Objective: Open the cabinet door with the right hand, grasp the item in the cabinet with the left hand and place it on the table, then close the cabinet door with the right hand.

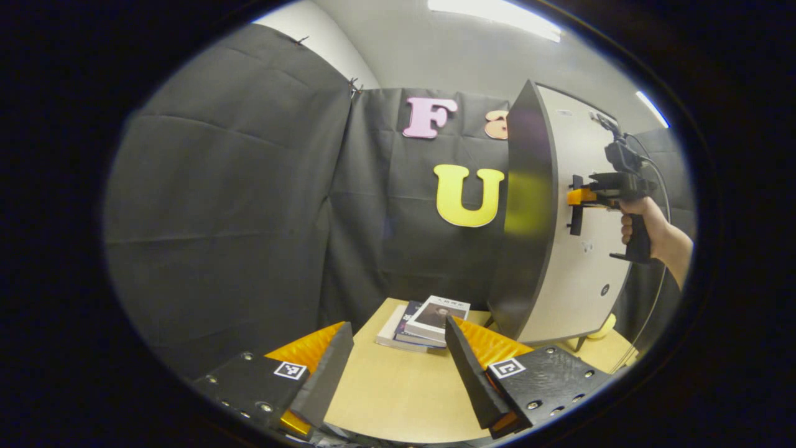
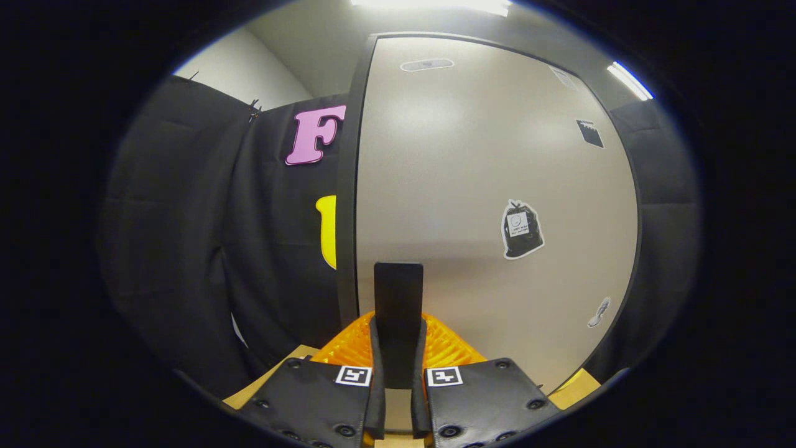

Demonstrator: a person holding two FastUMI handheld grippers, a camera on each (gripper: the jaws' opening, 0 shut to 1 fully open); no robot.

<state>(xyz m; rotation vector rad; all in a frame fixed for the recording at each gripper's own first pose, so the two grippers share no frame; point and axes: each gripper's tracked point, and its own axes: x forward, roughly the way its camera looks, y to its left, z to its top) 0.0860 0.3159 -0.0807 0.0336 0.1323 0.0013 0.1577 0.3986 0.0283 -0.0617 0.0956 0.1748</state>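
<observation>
A stack of books (image 1: 429,320) lies at the far end of the light wooden table (image 1: 398,398), just left of the cabinet. The cabinet has a dark glossy side (image 1: 525,218) and a pale door (image 1: 587,286). My left gripper (image 1: 398,325) hovers open above the table, short of the books, with nothing between its fingers. A hand (image 1: 647,227) holds my right gripper (image 1: 575,199) against the door's black handle (image 1: 576,218). In the right gripper view, my right gripper (image 2: 398,320) is shut on that upright handle (image 2: 398,289), facing the door (image 2: 485,174). I cannot tell whether the door is ajar.
Black cloth walls close in the booth on the left and behind the table. A small yellow object (image 1: 606,326) sits at the cabinet's foot on the right. Dark stickers (image 2: 521,229) mark the door face. The table (image 2: 267,379) edge shows below the door.
</observation>
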